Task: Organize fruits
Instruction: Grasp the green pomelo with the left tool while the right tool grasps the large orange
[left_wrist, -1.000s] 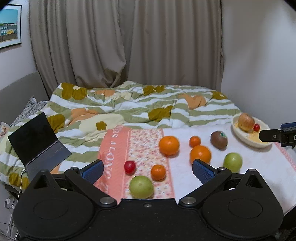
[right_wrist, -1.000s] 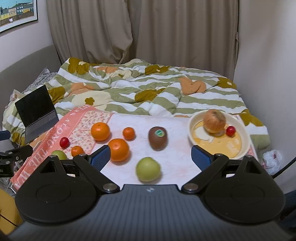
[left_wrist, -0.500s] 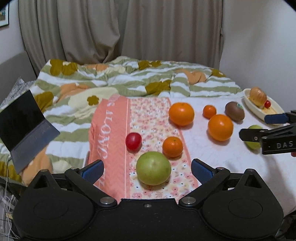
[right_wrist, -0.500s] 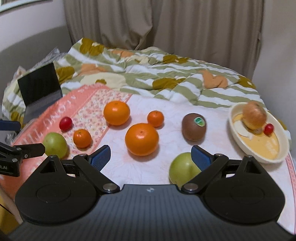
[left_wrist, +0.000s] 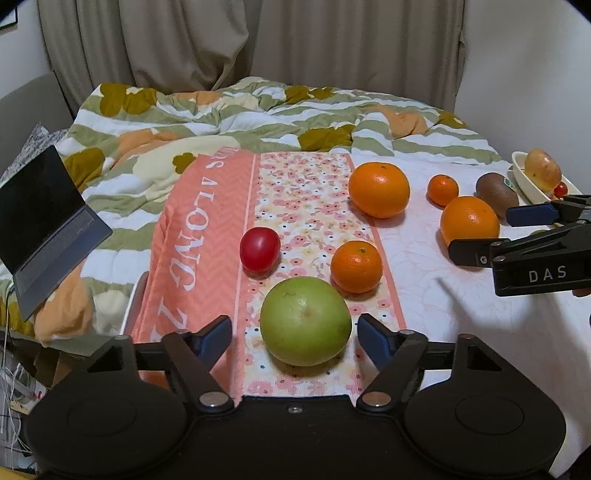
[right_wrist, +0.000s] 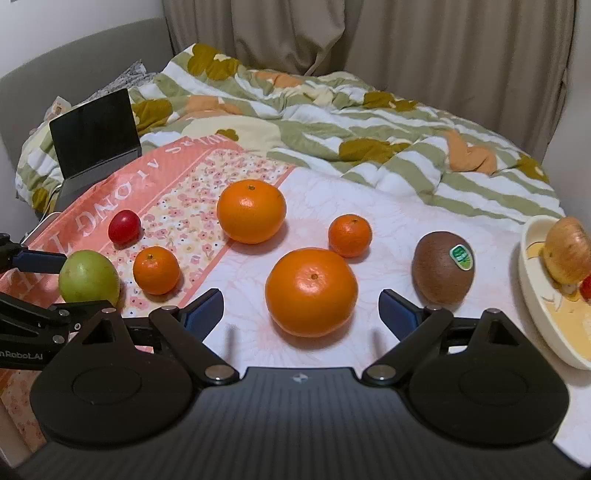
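Bed with striped quilt (left_wrist: 258, 110) carries the fruit. Your left hand-held gripper (left_wrist: 295, 332) stands open around the round green apple (left_wrist: 306, 321), pads apart from it. Your right hand-held gripper (right_wrist: 301, 308) is open, straddling the large orange (right_wrist: 311, 291).

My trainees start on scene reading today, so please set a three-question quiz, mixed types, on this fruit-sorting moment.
1. True or false: the left gripper is shut on the green apple.
2. Which fruit lies between the right gripper's open fingers? A kiwi B large orange C red tomato
3. Fill in: the yellowish apple sits in the cream ____.

Key: 1 false; 2 B; 3 bowl.
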